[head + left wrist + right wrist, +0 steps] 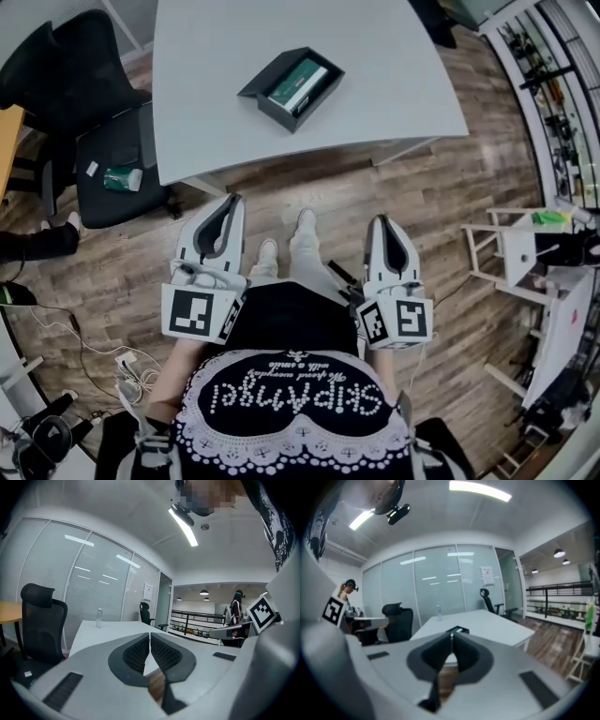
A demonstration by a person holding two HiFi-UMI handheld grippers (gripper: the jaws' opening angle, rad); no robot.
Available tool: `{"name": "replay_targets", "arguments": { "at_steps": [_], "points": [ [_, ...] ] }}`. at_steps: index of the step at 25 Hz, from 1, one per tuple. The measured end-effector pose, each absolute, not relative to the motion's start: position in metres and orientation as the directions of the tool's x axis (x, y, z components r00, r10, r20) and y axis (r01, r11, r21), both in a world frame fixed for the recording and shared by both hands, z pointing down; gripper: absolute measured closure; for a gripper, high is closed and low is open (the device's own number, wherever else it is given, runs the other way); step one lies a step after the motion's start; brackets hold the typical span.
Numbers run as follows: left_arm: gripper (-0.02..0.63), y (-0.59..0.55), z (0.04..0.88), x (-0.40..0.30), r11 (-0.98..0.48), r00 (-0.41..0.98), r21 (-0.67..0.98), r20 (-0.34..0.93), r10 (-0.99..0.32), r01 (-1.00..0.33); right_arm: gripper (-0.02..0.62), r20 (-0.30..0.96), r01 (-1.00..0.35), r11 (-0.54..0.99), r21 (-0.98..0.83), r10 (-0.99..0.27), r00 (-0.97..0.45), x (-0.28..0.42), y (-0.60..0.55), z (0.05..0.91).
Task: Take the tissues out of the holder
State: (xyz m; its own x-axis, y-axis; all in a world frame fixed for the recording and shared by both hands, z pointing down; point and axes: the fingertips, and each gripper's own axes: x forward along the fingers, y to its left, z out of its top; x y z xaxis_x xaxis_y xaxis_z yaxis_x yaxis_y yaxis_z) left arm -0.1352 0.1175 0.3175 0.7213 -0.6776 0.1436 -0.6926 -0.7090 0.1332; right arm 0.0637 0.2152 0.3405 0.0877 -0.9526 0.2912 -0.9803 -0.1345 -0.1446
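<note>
— So, where are the tissues (300,82)?
— On the worktop (375,66), inside the black holder (262,86), which lies askew toward the worktop's near edge. The pack shows green and white through the holder's open top.
— And the claws?
— Both hang off the worktop, on its near side, over the wooden floor (450,187), well apart from the holder. The left claw (231,199) has its jaws pressed together with nothing between them; the left gripper view shows them meeting at the tips. The right claw (382,221) is pressed together too, and empty. Both point toward the worktop.
— Does either gripper view catch the holder?
— The right gripper view does: it peeks out on the worktop just above the joined tips.
— Anything else around the worktop?
— A black office chair (56,56) beyond its left edge, a small green packet (122,178) on a dark seat (117,150) nearer that same edge, and a clear bottle (99,618) standing toward the worktop's far end
</note>
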Motion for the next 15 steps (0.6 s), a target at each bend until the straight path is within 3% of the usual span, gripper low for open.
{"name": "replay_targets", "arguments": {
  "at_steps": [15],
  "points": [
    [0.575,0.059,0.308,-0.043,-0.606,0.614,0.101,0.109,-0.782,-0.789,0.558,0.265,-0.989,0.007,-0.15,-0.963,-0.047,0.163,0.138,0.339]
  ]
}}
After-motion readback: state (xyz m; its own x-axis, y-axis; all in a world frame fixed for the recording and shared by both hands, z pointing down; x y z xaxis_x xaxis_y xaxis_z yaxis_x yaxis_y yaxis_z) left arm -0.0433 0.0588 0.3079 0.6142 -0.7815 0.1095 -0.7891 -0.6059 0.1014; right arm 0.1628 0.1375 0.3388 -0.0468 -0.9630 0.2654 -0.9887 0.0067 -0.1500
